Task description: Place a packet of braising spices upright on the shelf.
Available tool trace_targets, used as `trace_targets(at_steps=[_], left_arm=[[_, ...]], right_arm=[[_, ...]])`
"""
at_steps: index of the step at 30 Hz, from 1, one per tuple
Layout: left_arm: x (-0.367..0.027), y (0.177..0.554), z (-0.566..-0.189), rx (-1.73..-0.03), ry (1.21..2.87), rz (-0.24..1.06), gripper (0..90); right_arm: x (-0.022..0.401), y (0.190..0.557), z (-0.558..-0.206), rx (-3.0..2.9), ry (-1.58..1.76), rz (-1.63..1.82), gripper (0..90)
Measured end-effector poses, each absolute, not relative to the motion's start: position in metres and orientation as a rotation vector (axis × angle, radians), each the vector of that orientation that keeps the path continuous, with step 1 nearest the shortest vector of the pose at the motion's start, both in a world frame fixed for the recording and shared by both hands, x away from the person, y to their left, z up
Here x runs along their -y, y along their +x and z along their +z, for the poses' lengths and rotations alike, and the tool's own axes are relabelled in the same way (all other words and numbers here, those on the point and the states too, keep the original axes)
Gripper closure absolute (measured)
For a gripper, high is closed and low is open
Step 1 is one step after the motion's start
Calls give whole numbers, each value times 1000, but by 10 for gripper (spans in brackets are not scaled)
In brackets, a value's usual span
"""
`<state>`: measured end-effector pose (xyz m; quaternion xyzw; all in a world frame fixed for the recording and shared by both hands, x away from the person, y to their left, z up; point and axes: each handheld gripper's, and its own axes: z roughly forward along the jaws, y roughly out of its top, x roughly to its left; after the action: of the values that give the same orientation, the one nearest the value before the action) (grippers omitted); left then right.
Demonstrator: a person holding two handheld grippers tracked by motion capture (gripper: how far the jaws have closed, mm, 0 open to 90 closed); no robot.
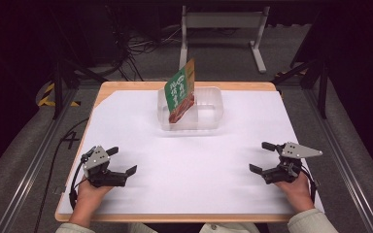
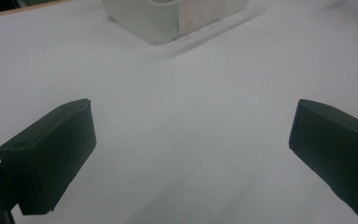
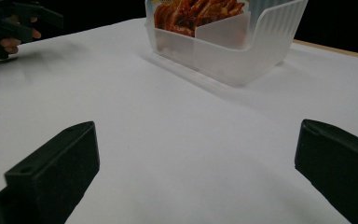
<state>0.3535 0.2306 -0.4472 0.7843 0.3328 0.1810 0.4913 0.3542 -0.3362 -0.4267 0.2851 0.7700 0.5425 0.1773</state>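
Packet [image 1: 181, 92] in tub [image 1: 209, 121] (far centre), grippers near corners

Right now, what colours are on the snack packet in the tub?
Green on top, red and orange below; the snack packet shows best in the high view.

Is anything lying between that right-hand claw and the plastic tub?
Nothing: the high view shows just bare white sheet between the right claw and the tub.

Colours on the table

Green and orange packet [image 1: 181, 92] with a red food print, in a clear frosted tub [image 1: 209, 119]; white sheet [image 1: 184, 160] over a light wood table [image 1: 126, 86]; black jaws.
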Motion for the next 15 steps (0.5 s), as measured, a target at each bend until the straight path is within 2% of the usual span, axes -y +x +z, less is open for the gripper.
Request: trace_targets(at_steps=[7, 15], left_arm=[[-230, 360, -455, -886, 1986, 382, 12], [-229, 360, -455, -880, 2000, 385, 18]], right_arm=[[329, 357, -432, -2250, 844, 1466, 0], [321, 359, -439, -2330, 872, 1379, 0]])
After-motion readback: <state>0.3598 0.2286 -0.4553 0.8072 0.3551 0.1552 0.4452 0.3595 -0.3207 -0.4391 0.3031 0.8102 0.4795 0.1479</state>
